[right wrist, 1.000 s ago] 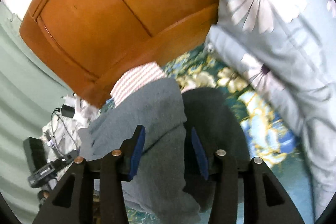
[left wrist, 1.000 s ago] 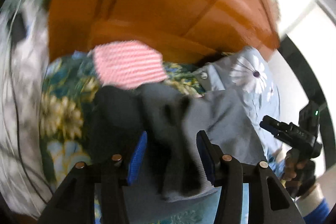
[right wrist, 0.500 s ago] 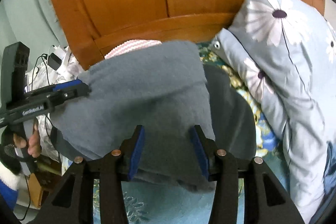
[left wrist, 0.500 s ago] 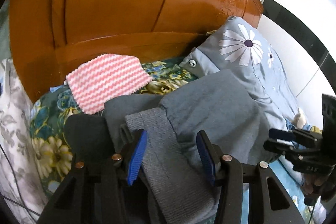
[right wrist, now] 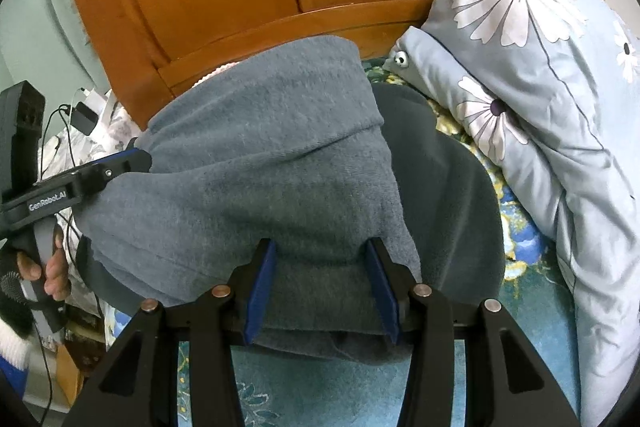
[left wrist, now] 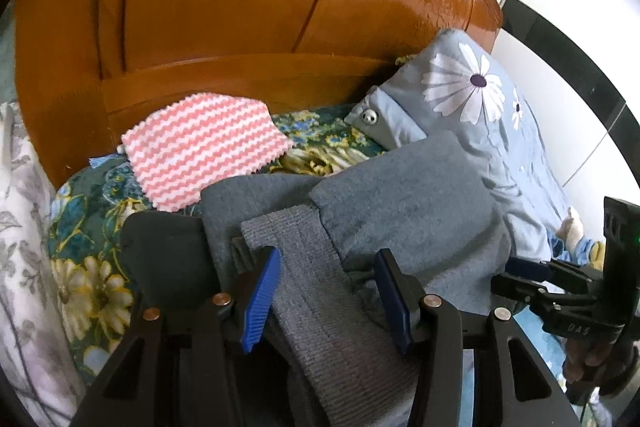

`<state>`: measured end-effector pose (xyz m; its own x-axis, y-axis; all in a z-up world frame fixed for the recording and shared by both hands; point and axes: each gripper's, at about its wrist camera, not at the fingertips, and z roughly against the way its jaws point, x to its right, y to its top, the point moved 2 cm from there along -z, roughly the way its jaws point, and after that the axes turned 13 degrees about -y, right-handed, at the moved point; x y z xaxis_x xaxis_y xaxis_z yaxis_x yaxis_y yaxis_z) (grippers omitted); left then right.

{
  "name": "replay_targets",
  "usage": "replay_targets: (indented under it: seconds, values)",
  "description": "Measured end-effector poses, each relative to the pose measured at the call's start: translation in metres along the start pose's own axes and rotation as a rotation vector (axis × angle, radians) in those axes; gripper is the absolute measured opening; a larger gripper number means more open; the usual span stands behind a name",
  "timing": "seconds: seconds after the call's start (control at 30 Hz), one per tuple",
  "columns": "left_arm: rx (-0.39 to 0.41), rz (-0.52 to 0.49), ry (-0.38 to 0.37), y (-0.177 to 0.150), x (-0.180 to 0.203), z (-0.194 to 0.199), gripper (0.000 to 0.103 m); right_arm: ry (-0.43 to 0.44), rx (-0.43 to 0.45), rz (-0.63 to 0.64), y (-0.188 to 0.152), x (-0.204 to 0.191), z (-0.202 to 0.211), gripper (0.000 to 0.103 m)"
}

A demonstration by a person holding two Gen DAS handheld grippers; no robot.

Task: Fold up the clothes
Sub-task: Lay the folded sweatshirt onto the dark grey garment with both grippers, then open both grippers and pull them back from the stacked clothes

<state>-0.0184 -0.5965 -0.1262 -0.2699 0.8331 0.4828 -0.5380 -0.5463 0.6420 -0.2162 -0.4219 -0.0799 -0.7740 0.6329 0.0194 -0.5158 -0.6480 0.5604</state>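
- Left gripper point(left wrist: 326, 297): blue-padded fingers spread apart, the grey sweater's ribbed hem point(left wrist: 320, 291) lying between them, ungripped.
- Right gripper point(right wrist: 320, 287): fingers likewise apart over the folded grey sweater point(right wrist: 272, 163), which rests on the floral bedsheet point(right wrist: 520, 251).
- Beyond: pink-and-white striped cloth point(left wrist: 204, 151), daisy-print pillow point(right wrist: 532, 39), wooden headboard point(left wrist: 248, 7).

Two black hand-held grippers, left gripper point(left wrist: 326, 291) and right gripper point(right wrist: 322, 289), carry ribbed blue pads point(left wrist: 259, 301), brass-coloured screws and white "GenRobot.AI" lettering.
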Motion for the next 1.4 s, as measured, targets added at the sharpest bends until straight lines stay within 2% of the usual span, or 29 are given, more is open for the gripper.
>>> replay_targets:
  seconds: [0.17, 0.4, 0.57, 0.7, 0.73, 0.77, 0.8, 0.83, 0.9, 1.03, 1.2, 1.23, 1.3, 1.4]
  values:
    - [0.097, 0.023, -0.005, -0.018, 0.023, 0.034, 0.054, 0.011, 0.052, -0.071, -0.015, -0.008, 0.021, 0.048]
    - [0.178, 0.077, 0.051, -0.076, 0.037, 0.054, 0.063, 0.012, 0.112, -0.149, -0.043, -0.026, 0.04, 0.048]
    - [0.173, 0.009, 0.104, -0.101, 0.045, 0.048, 0.081, -0.042, 0.14, -0.136, -0.068, -0.048, 0.037, 0.054]
    - [0.156, 0.038, 0.077, -0.113, 0.035, 0.037, 0.085, -0.109, 0.14, -0.067, -0.083, -0.064, 0.032, 0.056]
    - [0.164, 0.031, 0.074, -0.116, 0.035, 0.036, 0.089, -0.118, 0.136, -0.062, -0.085, -0.065, 0.03, 0.06]
    - [0.171, 0.024, 0.072, -0.119, 0.036, 0.035, 0.099, -0.127, 0.132, -0.057, -0.087, -0.065, 0.028, 0.067]
    - [0.178, 0.018, 0.069, -0.121, 0.036, 0.033, 0.103, -0.136, 0.127, -0.052, -0.089, -0.066, 0.027, 0.067]
    - [0.185, 0.011, 0.066, -0.124, 0.037, 0.032, 0.103, -0.145, 0.123, -0.046, -0.091, -0.067, 0.025, 0.067]
    - [0.21, -0.031, 0.118, -0.13, 0.042, 0.029, 0.103, -0.164, 0.115, -0.036, -0.095, -0.068, 0.022, 0.067]
    - [0.209, -0.085, 0.181, -0.138, 0.051, 0.024, 0.103, -0.2, 0.097, -0.015, -0.103, -0.07, 0.015, 0.067]
    - [0.211, -0.091, 0.182, -0.143, 0.05, 0.024, 0.103, -0.224, 0.086, -0.011, -0.111, -0.07, 0.013, 0.068]
    - [0.211, -0.09, 0.182, -0.143, 0.049, 0.024, 0.103, -0.228, 0.085, -0.011, -0.112, -0.07, 0.013, 0.07]
    - [0.207, -0.092, 0.179, -0.144, 0.048, 0.023, 0.103, -0.238, 0.089, -0.009, -0.114, -0.07, 0.014, 0.088]
    - [0.203, -0.104, 0.174, -0.146, 0.047, 0.021, 0.103, -0.25, 0.097, -0.009, -0.115, -0.069, 0.014, 0.09]
